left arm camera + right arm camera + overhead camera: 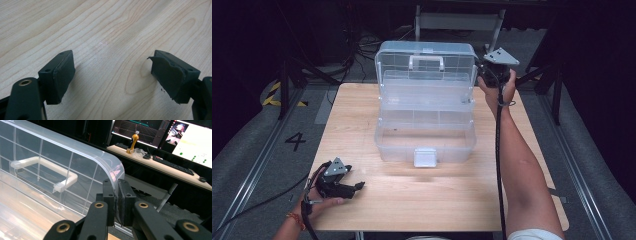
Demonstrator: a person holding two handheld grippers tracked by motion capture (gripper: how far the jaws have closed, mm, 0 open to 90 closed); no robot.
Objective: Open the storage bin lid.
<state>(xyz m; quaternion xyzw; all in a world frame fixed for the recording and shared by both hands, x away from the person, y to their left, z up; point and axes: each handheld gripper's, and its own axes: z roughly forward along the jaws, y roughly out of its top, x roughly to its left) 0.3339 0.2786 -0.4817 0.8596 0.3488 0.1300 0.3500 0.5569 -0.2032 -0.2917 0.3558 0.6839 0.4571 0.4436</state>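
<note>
A: Where are we with the clear plastic toolbox?

B: It sits mid-table, a little toward the far side, lid upright and fully swung back, upper tray lifted. Our right gripper has its jaws pinched tight on the lid's right edge, by the rounded corner.

A: And our left gripper?

B: Resting low at the near left of the wooden table, well apart from the box, jaws spread wide with nothing between them.

A: So what's left?

B: We judge the opening done; whether we let go or swing the lid shut next, we can't tell
</note>
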